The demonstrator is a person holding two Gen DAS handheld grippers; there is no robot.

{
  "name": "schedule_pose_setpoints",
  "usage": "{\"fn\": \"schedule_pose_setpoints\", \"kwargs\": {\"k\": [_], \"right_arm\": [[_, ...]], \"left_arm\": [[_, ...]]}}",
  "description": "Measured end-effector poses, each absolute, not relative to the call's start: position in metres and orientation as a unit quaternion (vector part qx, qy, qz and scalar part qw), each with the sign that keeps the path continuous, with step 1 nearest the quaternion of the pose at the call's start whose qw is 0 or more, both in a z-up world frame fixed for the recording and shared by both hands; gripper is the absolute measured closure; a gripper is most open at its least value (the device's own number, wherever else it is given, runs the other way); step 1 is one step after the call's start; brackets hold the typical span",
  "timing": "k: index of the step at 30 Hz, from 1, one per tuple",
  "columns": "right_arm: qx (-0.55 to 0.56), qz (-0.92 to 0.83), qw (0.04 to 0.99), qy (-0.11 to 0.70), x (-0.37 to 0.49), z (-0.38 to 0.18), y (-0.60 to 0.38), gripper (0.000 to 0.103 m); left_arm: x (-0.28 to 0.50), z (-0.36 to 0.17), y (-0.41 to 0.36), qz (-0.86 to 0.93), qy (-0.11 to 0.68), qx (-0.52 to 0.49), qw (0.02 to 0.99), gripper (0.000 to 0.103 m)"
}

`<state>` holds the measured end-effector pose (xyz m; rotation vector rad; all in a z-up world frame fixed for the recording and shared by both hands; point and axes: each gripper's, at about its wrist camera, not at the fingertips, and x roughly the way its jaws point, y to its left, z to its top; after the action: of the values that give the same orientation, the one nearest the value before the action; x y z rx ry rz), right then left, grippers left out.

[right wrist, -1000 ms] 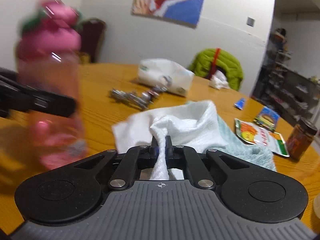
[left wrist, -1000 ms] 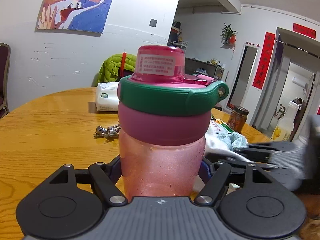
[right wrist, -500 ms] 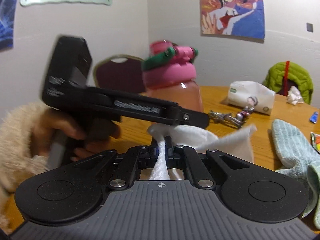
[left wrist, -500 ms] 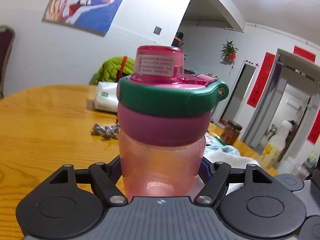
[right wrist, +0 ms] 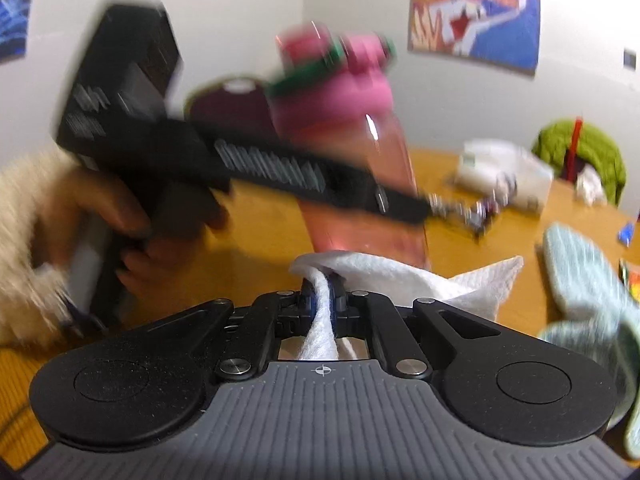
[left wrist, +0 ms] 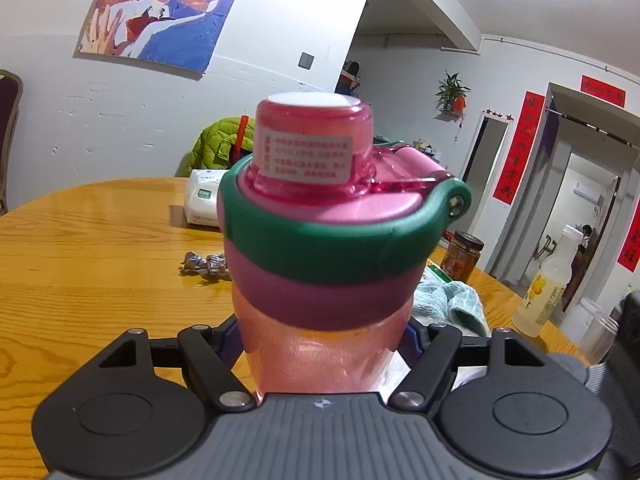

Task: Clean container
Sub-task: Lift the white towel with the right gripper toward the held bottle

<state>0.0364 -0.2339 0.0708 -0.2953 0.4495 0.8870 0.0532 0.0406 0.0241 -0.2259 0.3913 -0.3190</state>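
Round wooden desk [left wrist: 100, 240], glossy and yellow-orange, in a white-walled room with an anime poster [left wrist: 160, 12] up on the left wall and a doorway far right flanked by red banners [left wrist: 516, 144] carrying gold characters too small to read. Far side of desk: tissue pack [left wrist: 204, 200], green jacket [left wrist: 220, 144] behind it, some crumpled foil wrappers [left wrist: 204, 266], a brown jar [left wrist: 462, 254] and a pale drink bottle [left wrist: 548, 288] at right.

Only from left wrist: pink bottle [left wrist: 324, 344] up close, upright, clamped by left tool [left wrist: 324, 340] at its body; white label with small print on the cap, unreadable.

Only from right wrist, blurred: a hand [right wrist: 132, 216] gripping the left tool's handle, bottle [right wrist: 360, 184] raised above the desk; right tool [right wrist: 323, 300] pinched tight on a white cloth [right wrist: 400, 276] just below the bottle's base; teal towel [right wrist: 580, 280] near right.
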Motion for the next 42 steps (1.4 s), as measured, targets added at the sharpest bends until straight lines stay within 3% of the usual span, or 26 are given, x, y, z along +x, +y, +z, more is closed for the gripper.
{"fn": "schedule_pose_setpoints", "kwargs": {"k": [6, 10, 21, 26, 30, 32, 37, 42], "right_arm": [[-0.129, 0.448, 0.869, 0.165, 0.025, 0.084, -0.235, 0.097], [-0.14, 0.421, 0.87, 0.215, 0.044, 0.066, -0.239, 0.097], [-0.13, 0.353, 0.904, 0.206, 0.057, 0.078, -0.26, 0.093], [0.02, 0.341, 0.927, 0.153, 0.057, 0.101, -0.301, 0.093], [0.228, 0.42, 0.865, 0.156, 0.071, 0.103, -0.335, 0.093], [0.256, 0.437, 0.845, 0.173, 0.084, 0.096, -0.33, 0.092], [0.19, 0.388, 0.88, 0.2, 0.067, 0.089, -0.321, 0.092], [-0.013, 0.316, 0.926, 0.204, 0.045, 0.089, -0.275, 0.092]], "left_arm": [[0.054, 0.025, 0.039, -0.162, 0.196, -0.104, 0.962, 0.032], [0.055, 0.025, 0.04, -0.16, 0.197, -0.105, 0.961, 0.032], [0.055, 0.026, 0.04, -0.161, 0.197, -0.097, 0.962, 0.032], [0.055, 0.025, 0.039, -0.191, 0.204, -0.104, 0.954, 0.032], [0.053, 0.024, 0.033, -0.226, 0.208, -0.094, 0.947, 0.032], [0.051, 0.024, 0.027, -0.237, 0.205, -0.08, 0.946, 0.032], [0.054, 0.022, 0.031, -0.23, 0.205, -0.087, 0.947, 0.032], [0.057, 0.023, 0.032, -0.212, 0.205, -0.086, 0.952, 0.032]]}}
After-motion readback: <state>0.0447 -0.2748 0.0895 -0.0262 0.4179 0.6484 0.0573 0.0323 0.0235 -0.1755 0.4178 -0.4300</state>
